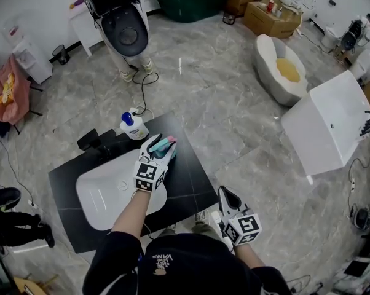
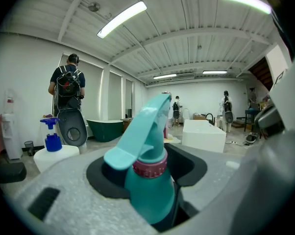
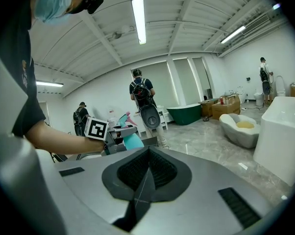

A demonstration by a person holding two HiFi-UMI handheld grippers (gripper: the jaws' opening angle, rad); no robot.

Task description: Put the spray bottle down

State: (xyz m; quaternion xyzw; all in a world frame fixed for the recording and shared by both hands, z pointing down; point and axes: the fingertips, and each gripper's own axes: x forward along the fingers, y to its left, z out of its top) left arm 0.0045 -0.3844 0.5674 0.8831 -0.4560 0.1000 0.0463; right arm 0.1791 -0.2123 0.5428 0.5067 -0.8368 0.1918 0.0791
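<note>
My left gripper (image 1: 163,147) is shut on a teal spray bottle (image 1: 166,145) with a pink collar, held above the black countertop (image 1: 185,171) just right of the white basin (image 1: 105,192). In the left gripper view the bottle (image 2: 150,180) stands upright between the jaws, its trigger head pointing away. My right gripper (image 1: 227,196) hangs off the counter's near right corner, jaws closed together with nothing in them (image 3: 146,173). From the right gripper view the left gripper and the bottle (image 3: 133,141) show at the left.
A white pump bottle with a blue cap (image 1: 133,126) stands at the counter's back edge. A black faucet (image 1: 94,141) sits behind the basin. A person with a toilet seat (image 1: 125,32) stands beyond. A white tub (image 1: 329,121) and a round basin (image 1: 283,72) lie on the floor to the right.
</note>
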